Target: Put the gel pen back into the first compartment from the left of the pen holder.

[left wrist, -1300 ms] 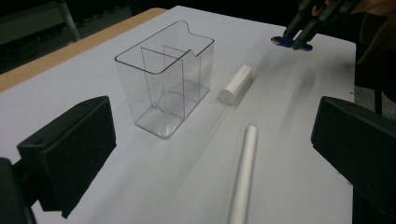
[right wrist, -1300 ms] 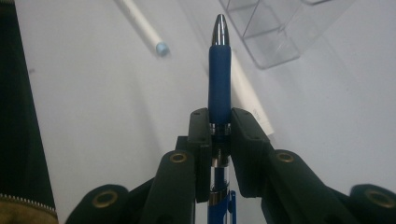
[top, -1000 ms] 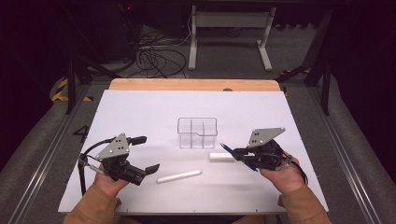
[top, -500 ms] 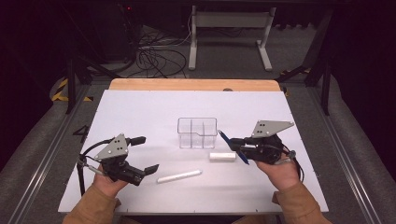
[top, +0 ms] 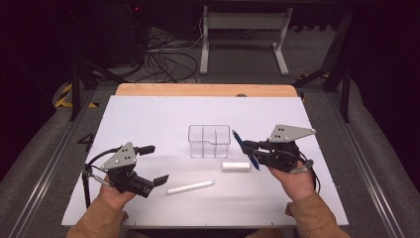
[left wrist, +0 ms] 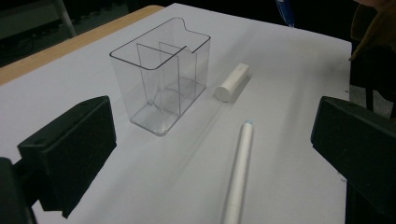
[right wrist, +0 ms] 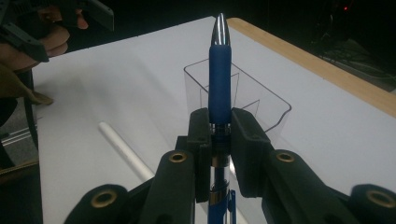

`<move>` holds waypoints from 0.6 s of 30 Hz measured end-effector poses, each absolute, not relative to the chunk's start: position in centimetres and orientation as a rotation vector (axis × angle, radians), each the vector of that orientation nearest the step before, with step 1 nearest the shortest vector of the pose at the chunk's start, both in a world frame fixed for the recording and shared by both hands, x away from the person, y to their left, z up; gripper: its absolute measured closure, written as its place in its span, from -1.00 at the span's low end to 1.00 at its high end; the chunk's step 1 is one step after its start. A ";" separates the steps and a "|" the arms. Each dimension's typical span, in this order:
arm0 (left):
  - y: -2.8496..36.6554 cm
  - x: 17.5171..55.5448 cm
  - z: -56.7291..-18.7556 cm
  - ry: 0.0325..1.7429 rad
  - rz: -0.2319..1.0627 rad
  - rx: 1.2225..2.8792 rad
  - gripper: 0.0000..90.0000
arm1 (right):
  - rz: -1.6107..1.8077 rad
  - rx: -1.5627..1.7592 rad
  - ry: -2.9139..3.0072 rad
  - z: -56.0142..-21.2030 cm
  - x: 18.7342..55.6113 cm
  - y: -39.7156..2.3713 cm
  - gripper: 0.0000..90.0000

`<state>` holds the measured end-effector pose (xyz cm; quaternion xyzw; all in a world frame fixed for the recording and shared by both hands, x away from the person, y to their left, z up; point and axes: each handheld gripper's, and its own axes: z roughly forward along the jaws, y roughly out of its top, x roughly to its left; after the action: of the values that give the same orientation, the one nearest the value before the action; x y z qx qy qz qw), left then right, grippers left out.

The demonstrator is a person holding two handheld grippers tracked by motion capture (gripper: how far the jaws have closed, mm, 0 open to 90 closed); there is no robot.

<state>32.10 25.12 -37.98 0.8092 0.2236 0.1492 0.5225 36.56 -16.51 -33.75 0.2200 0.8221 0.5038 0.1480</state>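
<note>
Because its jaws are clamping the blue pen [right wrist: 219,70] partway along the barrel, the right gripper [top: 253,148] is holding it lifted beside the clear divided organizer [top: 209,141], silver tip aiming at a compartment, probably for dropping in, while the left gripper [top: 151,163] is resting spread wide and empty near the long white pen [top: 190,187] and short white tube [top: 236,166] lying on the table [top: 148,114].

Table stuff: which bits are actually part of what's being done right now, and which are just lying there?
In use:
- blue pen, clamped in the right gripper
- clear divided holder, just ahead of the pen tip

Lying about:
- long white pen
- short white stick
- left gripper, open, holding nothing
</note>
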 end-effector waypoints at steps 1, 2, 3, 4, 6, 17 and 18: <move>25.1 32.1 -38.0 0.535 0.357 1.938 -0.98 | 1.453 0.629 2.360 -33.7 36.6 -16.5 0.75; 25.1 32.1 -38.0 0.534 0.358 1.939 -0.98 | 1.458 0.627 2.356 -33.7 36.6 -16.4 0.75; 25.2 32.1 -38.0 0.536 0.358 1.938 -0.98 | 1.466 0.621 2.350 -33.6 36.7 -16.3 0.75; 25.2 32.1 -38.0 0.536 0.360 1.937 -0.98 | 1.470 0.619 2.344 -33.6 36.7 -16.3 0.75; 25.2 32.0 -38.1 0.538 0.355 1.938 -0.98 | 1.481 0.612 2.333 -33.5 36.8 -16.1 0.75; 25.3 32.0 -38.1 0.544 0.354 1.937 -0.98 | 1.521 0.558 2.318 -32.4 38.1 -14.7 0.75; 25.3 32.0 -38.2 0.544 0.353 1.938 -0.98 | 1.529 0.554 2.320 -32.4 38.2 -14.6 0.75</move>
<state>32.05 25.26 -38.16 0.8090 0.2272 0.1472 0.5218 38.23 -14.56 -32.40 0.1934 0.8091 0.5333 0.1535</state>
